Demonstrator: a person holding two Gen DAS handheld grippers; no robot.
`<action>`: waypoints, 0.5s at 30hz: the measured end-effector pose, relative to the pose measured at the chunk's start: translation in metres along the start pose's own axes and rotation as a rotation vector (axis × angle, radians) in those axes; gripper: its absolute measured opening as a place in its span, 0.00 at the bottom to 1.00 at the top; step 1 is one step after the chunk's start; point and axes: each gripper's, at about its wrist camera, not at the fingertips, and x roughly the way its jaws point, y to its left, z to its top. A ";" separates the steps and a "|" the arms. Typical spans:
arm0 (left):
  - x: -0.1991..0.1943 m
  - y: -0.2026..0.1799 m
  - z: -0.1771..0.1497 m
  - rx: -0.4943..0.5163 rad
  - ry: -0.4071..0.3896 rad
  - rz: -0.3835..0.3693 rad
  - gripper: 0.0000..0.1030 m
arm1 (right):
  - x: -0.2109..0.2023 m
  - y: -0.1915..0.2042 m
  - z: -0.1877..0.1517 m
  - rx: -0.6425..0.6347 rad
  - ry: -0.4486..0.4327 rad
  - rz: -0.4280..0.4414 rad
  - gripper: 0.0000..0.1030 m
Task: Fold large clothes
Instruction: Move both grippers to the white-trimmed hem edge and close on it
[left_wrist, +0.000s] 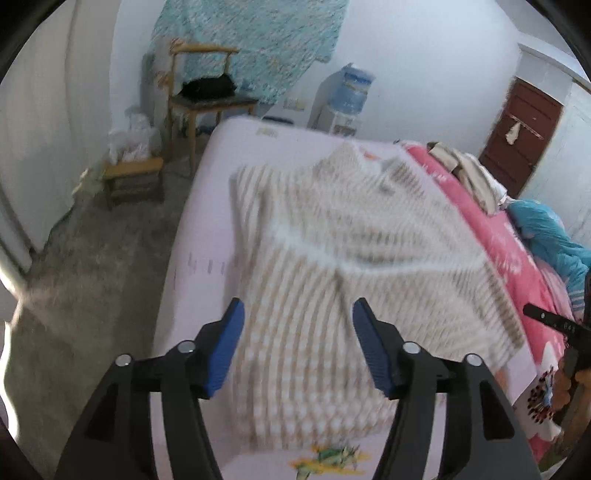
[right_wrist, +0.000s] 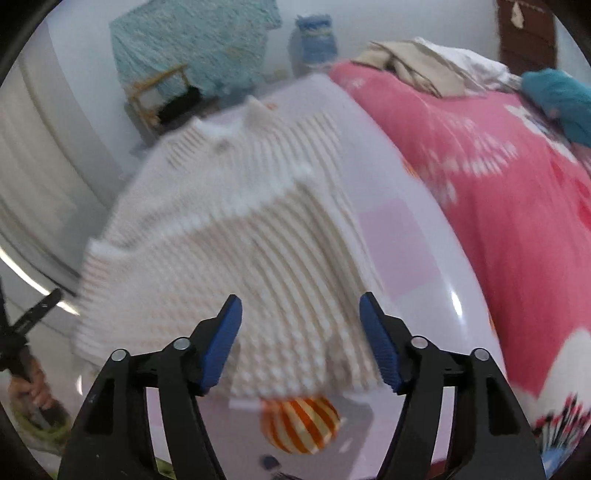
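A cream sweater with beige stripes (left_wrist: 332, 258) lies folded on the pale lilac bed sheet (left_wrist: 199, 229), its collar toward the far end. My left gripper (left_wrist: 297, 310) hangs above the sweater's near hem, jaws open, nothing between the blue pads (left_wrist: 221, 354). In the right wrist view the same sweater (right_wrist: 236, 236) lies below my right gripper (right_wrist: 300, 306), which is also open and holds nothing. Both pictures are blurred by motion. Part of the right gripper (left_wrist: 554, 321) shows at the right edge of the left wrist view, and the left gripper (right_wrist: 33, 314), with a hand on it, at the left edge of the right one.
A pink quilt (right_wrist: 498, 206) covers the bed's right side, with a heap of beige clothes (right_wrist: 417, 66) and a blue garment (right_wrist: 561, 96) on it. A wooden chair (left_wrist: 207, 99), a low stool (left_wrist: 133, 177) and a water dispenser (left_wrist: 347, 99) stand past the bed. An orange striped print (right_wrist: 299, 424) marks the sheet.
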 end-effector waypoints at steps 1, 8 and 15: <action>0.000 -0.004 0.014 0.023 -0.006 0.007 0.63 | 0.000 0.003 0.015 -0.016 -0.001 0.023 0.65; 0.059 -0.022 0.123 0.043 0.045 -0.075 0.71 | 0.043 0.021 0.131 -0.094 0.044 0.140 0.72; 0.172 -0.047 0.217 0.074 0.090 -0.106 0.71 | 0.139 0.040 0.228 -0.124 0.127 0.158 0.72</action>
